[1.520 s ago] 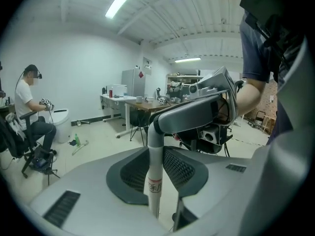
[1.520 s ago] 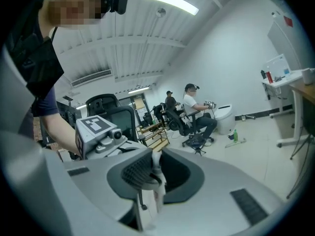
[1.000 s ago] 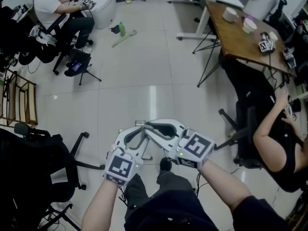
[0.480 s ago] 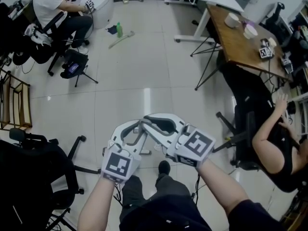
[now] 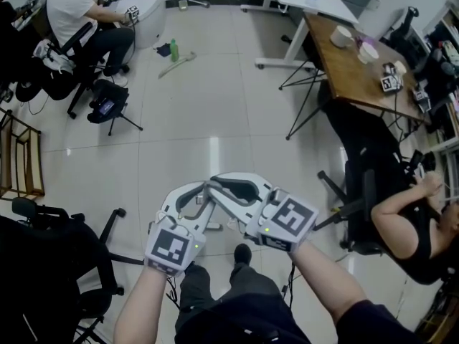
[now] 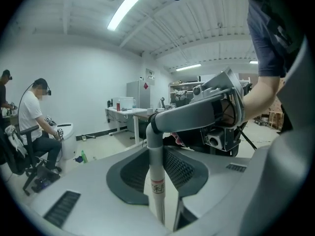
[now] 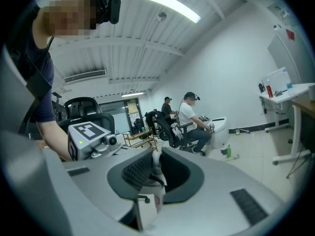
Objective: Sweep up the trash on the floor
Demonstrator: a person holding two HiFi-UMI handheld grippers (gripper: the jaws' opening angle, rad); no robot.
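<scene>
One white pole (image 6: 156,161), pinched in left gripper (image 6: 157,178) fingers, also in right gripper (image 7: 153,178) fingers

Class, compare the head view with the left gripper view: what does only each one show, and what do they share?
Head view only: the left tool's marker cube and the wearer's shoe. Left gripper view only: the ceiling light and the pole's label. Both: the right tool and the green bottle on the floor.

Left gripper (image 5: 201,194) and right gripper (image 5: 221,186) angle together above the tiled floor (image 5: 215,106).
</scene>
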